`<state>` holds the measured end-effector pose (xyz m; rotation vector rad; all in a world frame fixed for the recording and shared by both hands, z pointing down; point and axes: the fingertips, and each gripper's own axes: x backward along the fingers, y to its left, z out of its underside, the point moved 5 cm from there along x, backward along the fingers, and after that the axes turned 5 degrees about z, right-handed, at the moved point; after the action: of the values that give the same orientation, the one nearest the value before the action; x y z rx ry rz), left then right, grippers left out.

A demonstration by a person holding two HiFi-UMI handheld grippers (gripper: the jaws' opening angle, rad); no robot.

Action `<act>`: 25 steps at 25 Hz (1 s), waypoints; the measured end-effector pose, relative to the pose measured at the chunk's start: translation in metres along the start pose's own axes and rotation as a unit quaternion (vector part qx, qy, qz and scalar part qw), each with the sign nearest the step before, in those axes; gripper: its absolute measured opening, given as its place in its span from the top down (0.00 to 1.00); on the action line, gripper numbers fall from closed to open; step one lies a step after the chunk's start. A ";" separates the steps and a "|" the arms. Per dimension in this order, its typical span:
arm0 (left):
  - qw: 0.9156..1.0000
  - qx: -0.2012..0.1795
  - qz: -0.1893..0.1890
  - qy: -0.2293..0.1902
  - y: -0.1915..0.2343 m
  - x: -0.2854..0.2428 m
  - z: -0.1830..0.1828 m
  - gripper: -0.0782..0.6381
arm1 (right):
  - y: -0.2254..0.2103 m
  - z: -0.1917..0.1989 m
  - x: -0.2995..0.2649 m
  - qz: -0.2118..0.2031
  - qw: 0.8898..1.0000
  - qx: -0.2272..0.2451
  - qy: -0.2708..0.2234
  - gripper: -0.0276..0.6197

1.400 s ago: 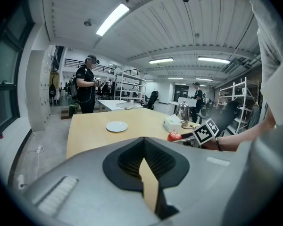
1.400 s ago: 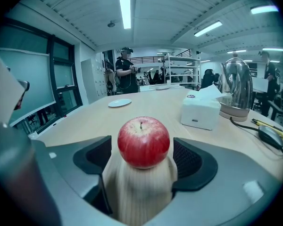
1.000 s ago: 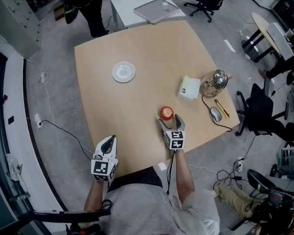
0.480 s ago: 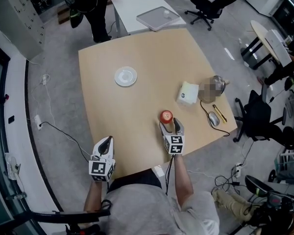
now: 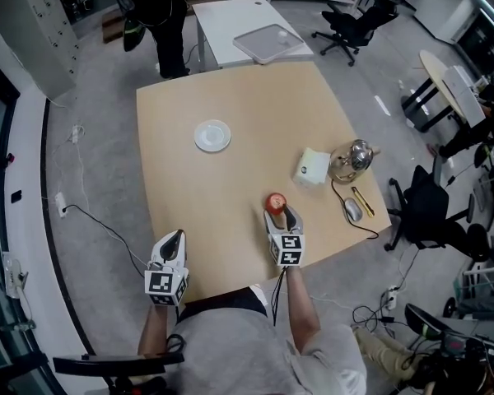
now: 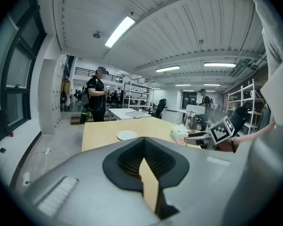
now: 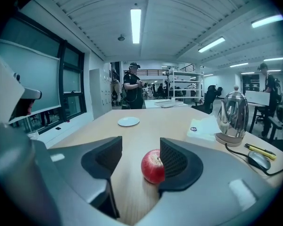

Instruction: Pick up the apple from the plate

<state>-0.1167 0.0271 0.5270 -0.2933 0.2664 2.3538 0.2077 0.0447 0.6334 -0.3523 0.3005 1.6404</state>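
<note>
Apple (image 5: pixel 276 201) sits on the bare table (image 5: pixel 230 89), not on the plate (image 5: pixel 212 135): well apart from the plate, on the person's side of it and toward the kettle end.

Right gripper (image 7: pixel 140 152): on the near side of the apple as seen from the plate, pointing back toward the plate. Jaws are closing with the apple between them. In the right gripper view the apple lies against the right-hand pad, with a clear gap to the left-hand pad, so no pinch on both sides. Whether the apple rests on the table or is just clear of it cannot be told from this angle.

Left gripper (image 6: pixel 144 157): well apart from the plate, at the table edge nearest the person. Jaws pressed together with nothing in them; only a thin tan sliver shows between the pads.

Kettle (image 5: pixel 351 158) and white box (image 5: pixel 312 168): right of the plate, box nearer to it.
</note>
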 end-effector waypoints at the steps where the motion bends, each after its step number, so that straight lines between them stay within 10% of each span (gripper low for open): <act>1: 1.000 0.001 -0.001 -0.001 0.000 0.001 -0.001 0.86 | 0.001 -0.002 0.001 -0.002 1.000 0.000 -0.001 0.56; 25: 0.999 0.002 -0.026 -0.036 0.013 0.010 -0.027 0.86 | 0.044 -0.064 0.018 -0.048 0.997 0.015 -0.051 0.82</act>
<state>-0.1287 0.0171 0.4998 -0.2101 0.2252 2.3079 0.1656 0.0315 0.5674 -0.2555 0.2265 1.5518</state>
